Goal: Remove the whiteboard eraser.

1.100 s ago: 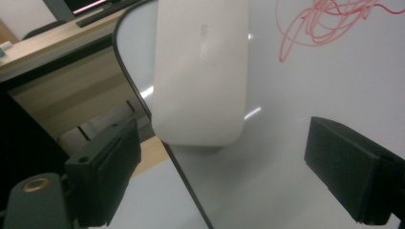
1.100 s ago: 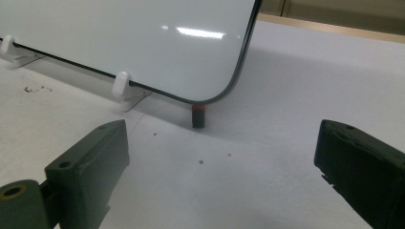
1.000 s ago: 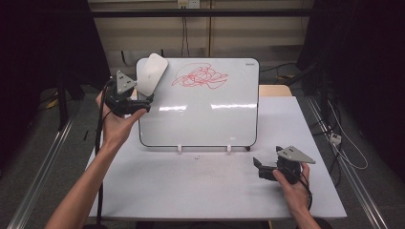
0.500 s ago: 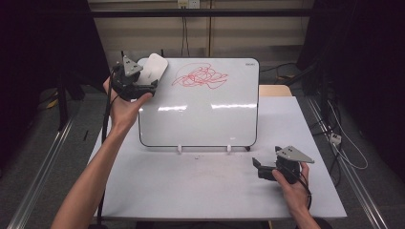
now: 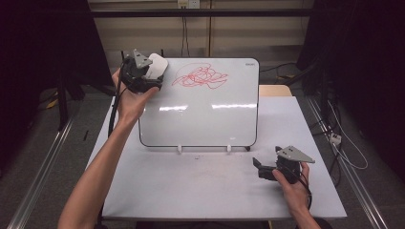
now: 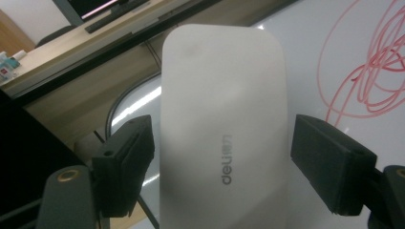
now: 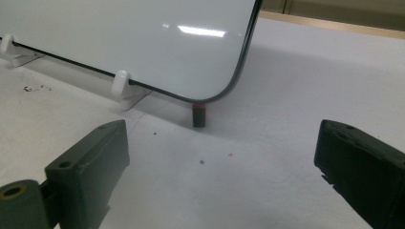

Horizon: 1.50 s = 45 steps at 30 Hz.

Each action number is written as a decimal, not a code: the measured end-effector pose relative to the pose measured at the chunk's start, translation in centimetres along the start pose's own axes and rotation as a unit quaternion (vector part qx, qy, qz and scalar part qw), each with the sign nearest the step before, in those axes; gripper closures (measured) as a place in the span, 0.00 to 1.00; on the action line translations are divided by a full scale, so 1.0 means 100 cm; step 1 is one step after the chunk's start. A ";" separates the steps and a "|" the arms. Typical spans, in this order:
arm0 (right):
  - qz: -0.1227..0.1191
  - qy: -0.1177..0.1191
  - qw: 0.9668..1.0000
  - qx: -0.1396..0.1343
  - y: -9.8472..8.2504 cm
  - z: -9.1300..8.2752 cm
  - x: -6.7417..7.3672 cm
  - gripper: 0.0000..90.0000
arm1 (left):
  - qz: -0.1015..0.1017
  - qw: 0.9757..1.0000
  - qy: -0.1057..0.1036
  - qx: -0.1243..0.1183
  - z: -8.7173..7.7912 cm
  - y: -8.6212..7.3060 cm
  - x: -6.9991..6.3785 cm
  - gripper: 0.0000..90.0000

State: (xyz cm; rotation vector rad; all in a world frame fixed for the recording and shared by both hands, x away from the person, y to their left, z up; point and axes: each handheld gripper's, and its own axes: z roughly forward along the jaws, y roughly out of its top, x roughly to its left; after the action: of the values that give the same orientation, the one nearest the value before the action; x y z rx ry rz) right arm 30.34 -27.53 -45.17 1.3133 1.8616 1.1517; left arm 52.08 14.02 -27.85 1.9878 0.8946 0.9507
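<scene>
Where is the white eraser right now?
In the high view the white eraser sits at the whiteboard's top left corner, between the left gripper's jaws, left of the red scribble.

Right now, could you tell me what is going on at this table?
A person works at a whiteboard propped on the table, with a red scribble near its top. The left gripper is raised at the board's upper left corner, a white eraser between its jaws, beside the scribble. The right gripper rests open on the table by the lower right corner, holding nothing.
</scene>
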 end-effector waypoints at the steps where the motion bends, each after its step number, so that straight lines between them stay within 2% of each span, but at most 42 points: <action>1: 0.000 0.002 1.000 0.001 0.000 0.000 0.001 0.05 | 0.008 1.000 -0.006 0.009 0.000 0.001 0.000 0.29; 3: 0.000 0.003 1.000 0.001 0.000 0.000 0.001 0.05 | 0.005 1.000 0.011 -0.001 0.003 0.000 -0.005 0.29; 4: -0.001 0.002 1.000 0.002 0.000 0.000 0.001 0.05 | 0.009 1.000 0.014 0.004 0.003 0.000 -0.004 0.32; 5: -0.001 0.002 1.000 0.002 0.000 0.000 0.001 0.05 | 0.003 1.000 0.014 0.003 0.003 0.000 -0.004 0.32; 8: 0.001 0.001 1.000 0.000 0.000 0.000 0.000 0.05 | 0.005 1.000 0.009 0.011 0.004 0.000 -0.001 0.33; 11: 0.001 0.001 1.000 0.001 0.000 0.000 0.000 0.05 | -0.001 1.000 0.011 0.006 0.005 0.000 -0.003 0.33; 13: 0.001 0.001 1.000 0.002 0.000 0.000 0.001 0.05 | 0.009 1.000 0.012 0.013 0.006 0.000 -0.003 0.32; 14: 0.000 0.002 1.000 0.003 0.000 0.001 0.001 0.05 | 0.004 1.000 0.012 0.012 0.006 0.000 -0.004 0.31; 21: 0.002 0.001 1.000 0.001 0.000 0.001 0.001 0.05 | 0.011 0.999 0.024 0.022 0.008 0.000 -0.005 0.34; 30: 0.000 0.001 1.000 0.002 0.000 0.000 0.001 0.05 | 0.012 0.999 0.017 0.035 0.005 0.003 -0.005 0.35; 33: 0.001 0.001 1.000 0.001 0.000 0.000 0.001 0.05 | 0.003 0.999 0.018 0.026 0.005 0.002 -0.005 0.35; 36: 0.001 0.001 1.000 0.001 0.000 0.001 0.001 0.05 | 0.008 0.999 0.012 0.035 0.003 0.003 -0.003 0.35; 39: 0.001 0.001 1.000 0.001 0.000 0.001 0.000 0.05 | 0.004 0.999 0.014 0.029 0.003 0.002 -0.003 0.35; 45: 0.001 0.000 1.000 0.000 0.000 0.000 0.000 0.05 | -0.003 1.000 0.004 0.029 0.001 0.002 -0.001 0.35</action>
State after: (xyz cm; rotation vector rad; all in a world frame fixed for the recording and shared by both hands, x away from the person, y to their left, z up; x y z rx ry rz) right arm 30.35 -27.49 -45.19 1.3155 1.8619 1.1525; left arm 52.21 13.77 -27.75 2.0301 0.9431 0.9397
